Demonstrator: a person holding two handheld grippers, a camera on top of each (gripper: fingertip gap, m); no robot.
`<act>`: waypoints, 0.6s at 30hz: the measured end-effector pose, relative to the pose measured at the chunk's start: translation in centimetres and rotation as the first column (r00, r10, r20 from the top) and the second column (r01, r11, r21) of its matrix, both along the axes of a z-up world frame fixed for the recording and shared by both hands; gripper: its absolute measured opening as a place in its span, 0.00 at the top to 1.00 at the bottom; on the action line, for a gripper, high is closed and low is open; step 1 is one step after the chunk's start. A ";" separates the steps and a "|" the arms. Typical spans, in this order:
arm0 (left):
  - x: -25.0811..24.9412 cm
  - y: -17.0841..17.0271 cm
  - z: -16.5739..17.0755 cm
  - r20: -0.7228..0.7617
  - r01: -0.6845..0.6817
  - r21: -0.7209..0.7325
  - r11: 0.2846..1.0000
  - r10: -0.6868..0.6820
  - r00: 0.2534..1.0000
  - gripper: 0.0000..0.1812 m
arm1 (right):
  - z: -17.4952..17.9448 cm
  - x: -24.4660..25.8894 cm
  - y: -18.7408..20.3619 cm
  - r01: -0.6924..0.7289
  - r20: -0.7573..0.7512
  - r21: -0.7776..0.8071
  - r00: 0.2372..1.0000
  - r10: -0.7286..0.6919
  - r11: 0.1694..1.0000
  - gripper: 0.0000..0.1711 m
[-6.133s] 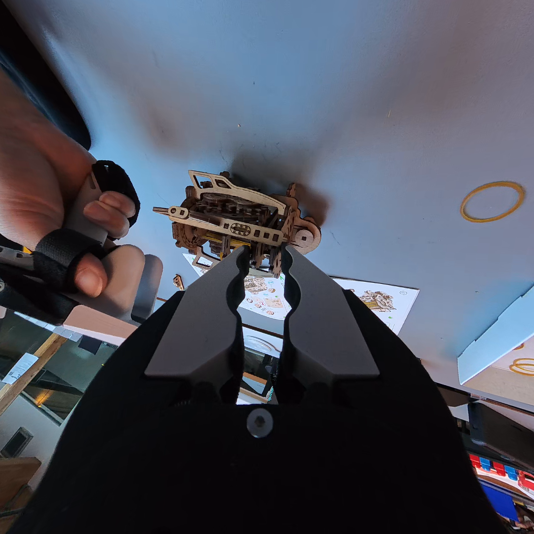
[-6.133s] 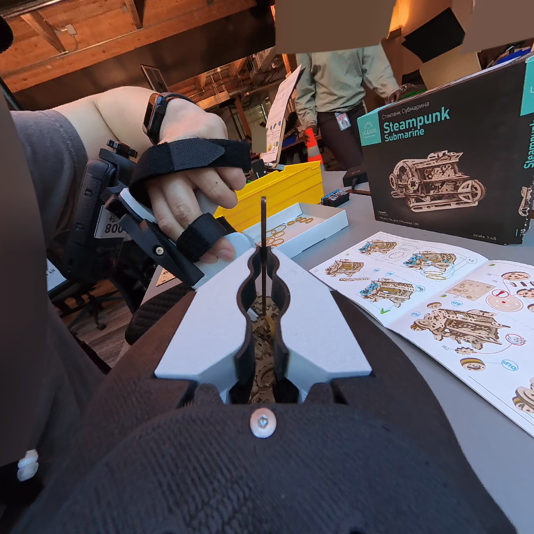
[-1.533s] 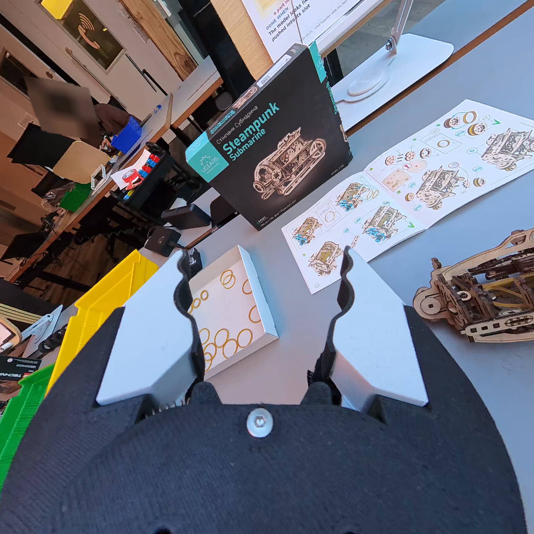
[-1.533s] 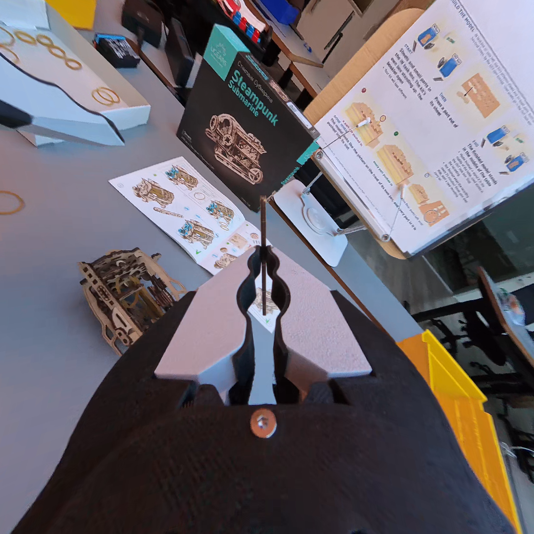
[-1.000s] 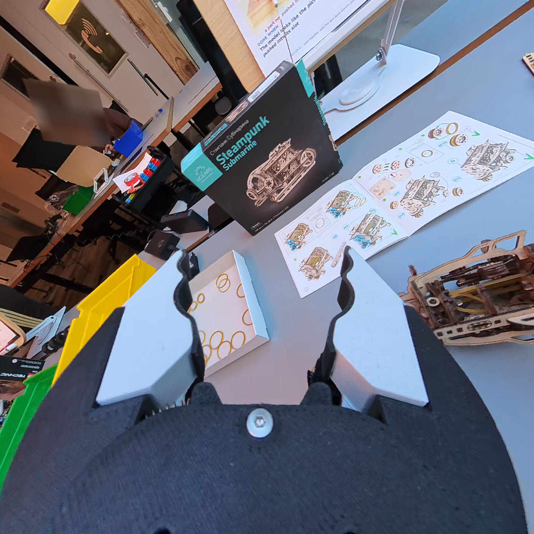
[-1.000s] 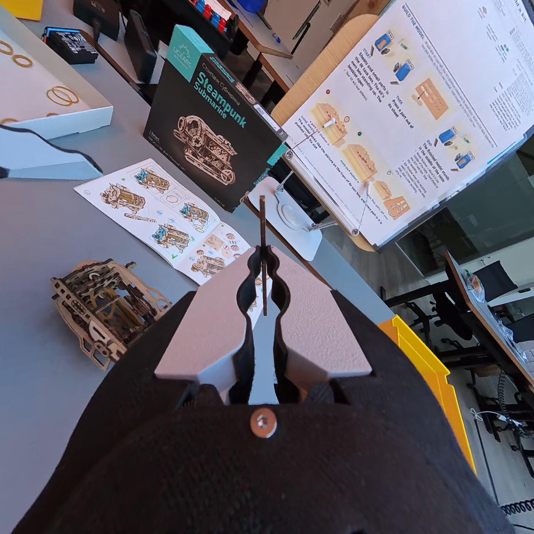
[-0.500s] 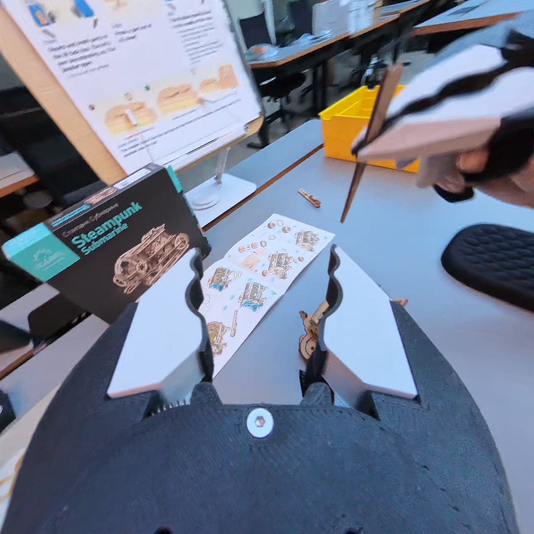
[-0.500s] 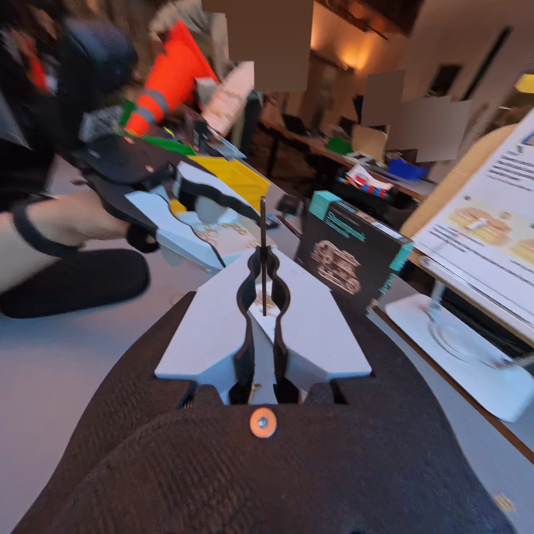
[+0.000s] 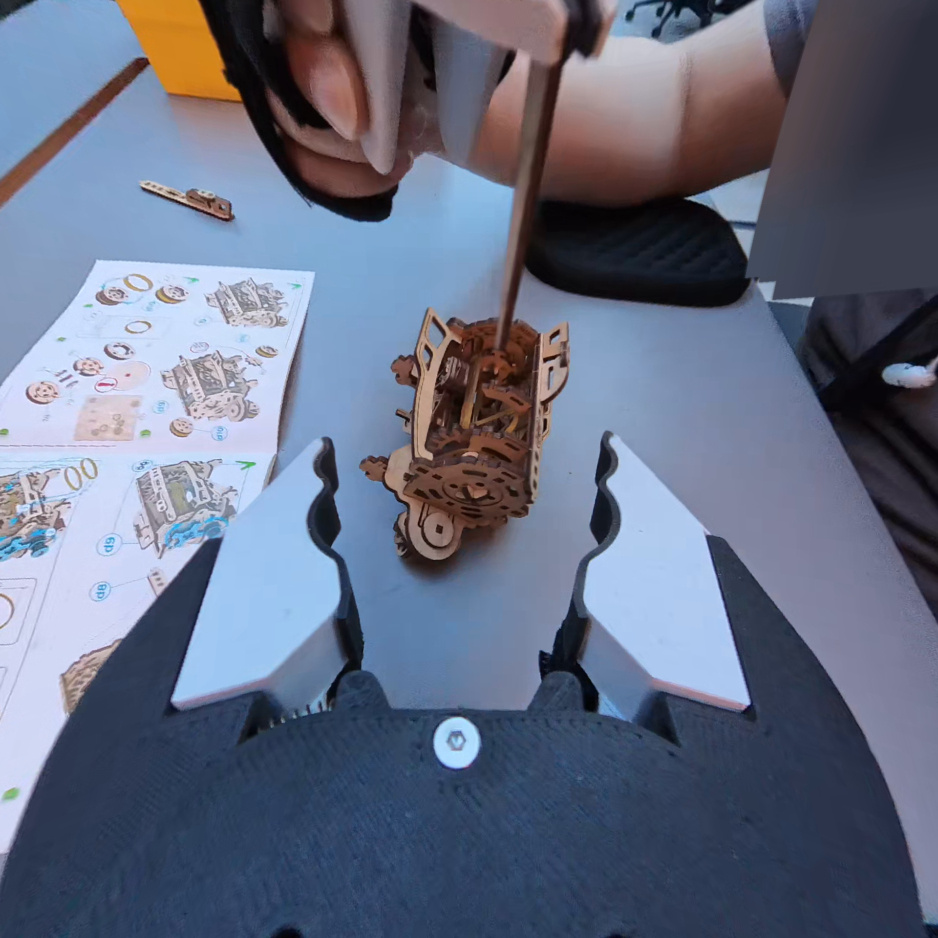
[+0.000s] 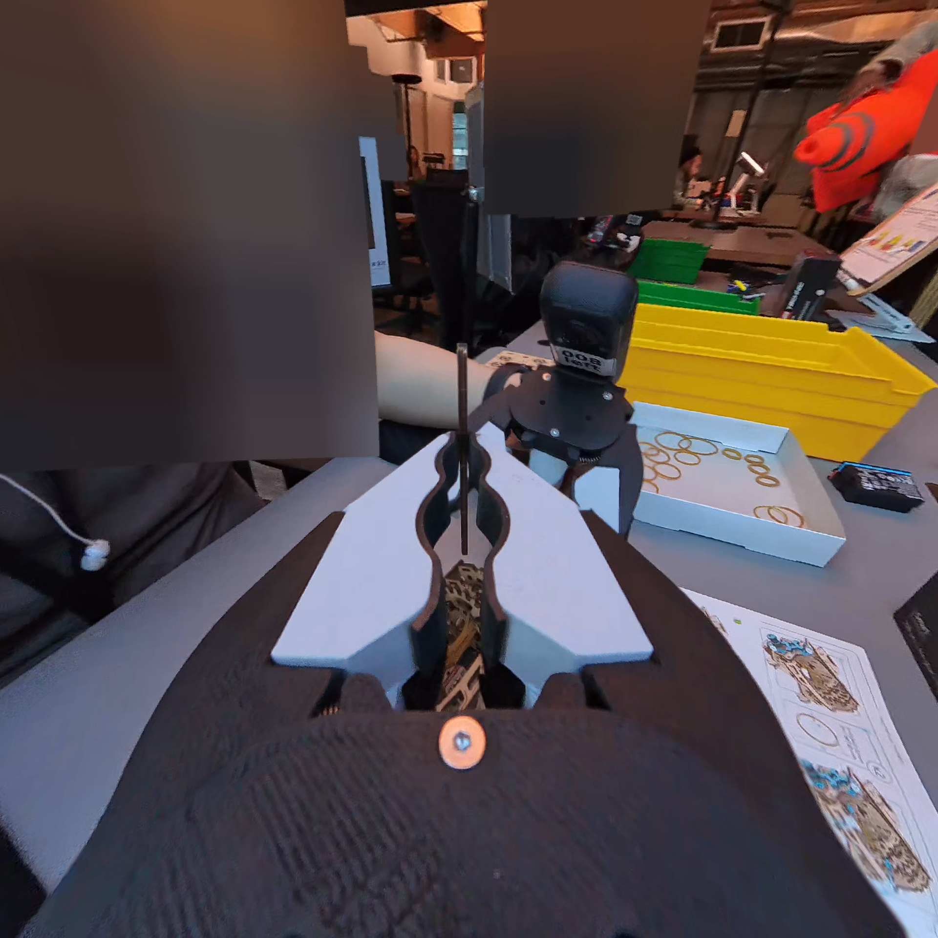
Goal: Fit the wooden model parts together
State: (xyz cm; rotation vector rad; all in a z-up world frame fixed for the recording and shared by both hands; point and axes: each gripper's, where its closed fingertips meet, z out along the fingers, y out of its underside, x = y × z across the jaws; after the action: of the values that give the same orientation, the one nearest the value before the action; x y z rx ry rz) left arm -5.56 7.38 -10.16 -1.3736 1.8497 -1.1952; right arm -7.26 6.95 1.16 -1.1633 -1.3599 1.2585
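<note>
A partly built wooden model [image 9: 472, 431] stands on the grey table [image 9: 660, 406], just ahead of my left gripper [image 9: 467, 446], which is open and empty with a finger on each side of it. My right gripper [image 10: 462, 446] is shut on a thin flat wooden strip [image 10: 462, 446]. In the left wrist view the right gripper [image 9: 507, 30] hangs above the model and the strip [image 9: 525, 193] points down, its lower end touching the model's far top. In the right wrist view the model [image 10: 463, 629] shows only through the gap between the fingers.
An open instruction booklet [image 9: 142, 406] lies left of the model. A small loose wooden part [image 9: 190, 195] lies at the far left. A black pad [image 9: 639, 254] lies behind the model. A white tray of rings [image 10: 721, 487] and yellow bins [image 10: 761, 365] stand beyond the left gripper [image 10: 573, 421]. My hands' fingertips stand some 11 centimeters from each other.
Both grippers have swung round to face the model. The right gripper has brought the strip down onto the model's top. The left gripper now frames the model, still open.
</note>
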 end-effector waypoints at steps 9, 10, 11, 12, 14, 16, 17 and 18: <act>1.2 0.0 -1.5 0.002 0.044 0.071 0.997 -0.044 0.999 0.56 | -1.7 -0.1 0.2 -0.184 0.003 -0.001 0.983 0.184 0.983 1.00; 1.2 0.1 -1.7 -0.006 0.046 0.073 0.996 -0.045 0.999 0.57 | -1.8 0.0 0.5 -0.194 -0.014 -0.032 0.981 0.193 0.981 1.00; 1.0 0.3 -1.9 -0.017 0.044 0.074 0.996 -0.043 0.999 0.57 | -1.7 0.2 0.7 -0.206 -0.039 -0.062 0.978 0.204 0.977 1.00; 0.9 0.5 -2.0 -0.021 0.038 0.074 0.997 -0.037 0.999 0.57 | -1.6 0.5 0.8 -0.216 -0.058 -0.079 0.976 0.212 0.973 1.00; 0.4 1.2 -2.2 -0.032 0.009 0.088 0.996 -0.007 0.999 0.56 | -2.1 0.6 1.4 -0.190 -0.037 -0.078 0.982 0.188 0.979 1.00; -0.1 2.1 -2.0 -0.024 -0.028 0.101 0.995 0.031 0.999 0.57 | -3.1 0.6 1.5 -0.184 0.010 -0.076 0.983 0.185 0.980 1.00; -0.2 2.5 -2.0 -0.018 -0.049 0.106 0.993 0.051 0.999 0.57 | -3.4 0.6 1.5 -0.184 0.024 -0.080 0.982 0.186 0.980 1.00; -0.3 2.9 -1.9 -0.009 -0.073 0.114 0.991 0.074 0.997 0.58 | -3.6 0.6 1.5 -0.181 0.030 -0.084 0.982 0.184 0.980 1.00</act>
State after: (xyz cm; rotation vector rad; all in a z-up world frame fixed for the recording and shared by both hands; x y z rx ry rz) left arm -5.82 10.27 -12.04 -1.3769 1.8298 -1.0310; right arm -6.68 8.48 -2.44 -1.1425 -1.4829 1.4398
